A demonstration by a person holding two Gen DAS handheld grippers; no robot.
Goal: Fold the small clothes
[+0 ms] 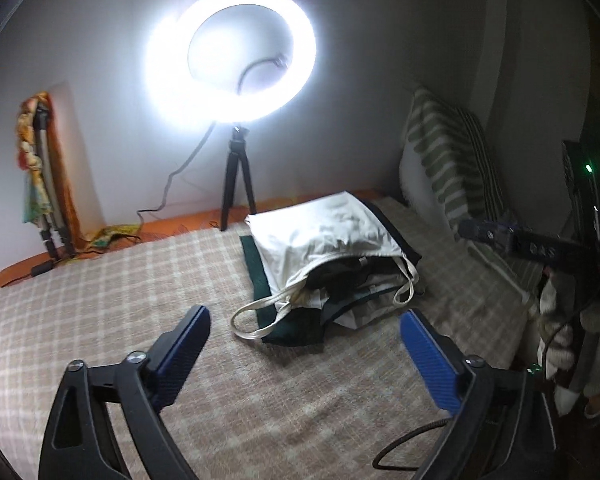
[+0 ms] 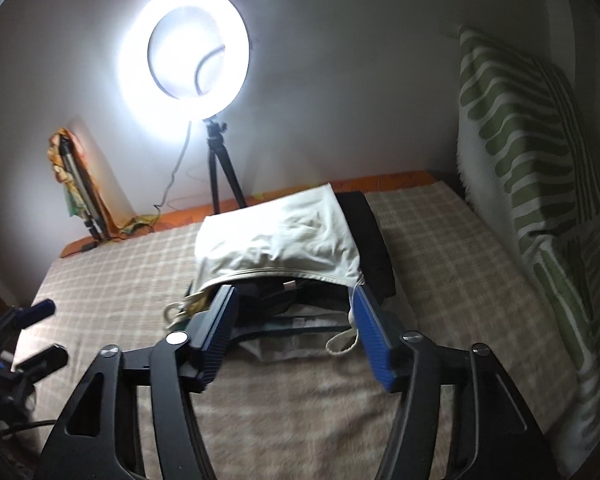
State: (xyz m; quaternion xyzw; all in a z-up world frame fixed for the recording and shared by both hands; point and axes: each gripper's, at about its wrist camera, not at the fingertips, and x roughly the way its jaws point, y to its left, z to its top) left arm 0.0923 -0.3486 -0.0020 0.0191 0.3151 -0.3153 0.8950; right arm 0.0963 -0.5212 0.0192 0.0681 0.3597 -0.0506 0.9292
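- The cream cotton tote bag [image 1: 320,232], stuffed with dark and pale small clothes [image 1: 352,292], lies on the checked beige bed blanket [image 1: 120,300], its mouth facing the grippers, probably for easy reach.
- Left gripper [image 1: 304,340] and right gripper [image 2: 296,320] hang released and empty before the bag's mouth.

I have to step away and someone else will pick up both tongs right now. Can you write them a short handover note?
Left tongs: open, empty, above the checked blanket.
Right tongs: open, empty, near the pile's front edge.
Clothes: one pile mid-bed. A white strappy top lies on top, dark garments under it.
Nearby: ring light on its tripod behind, striped pillow to the right.
Done: the white top looks folded on the pile; I can't tell how many pieces are finished.
Left: check the dark pieces sticking out at the front and tidy them.
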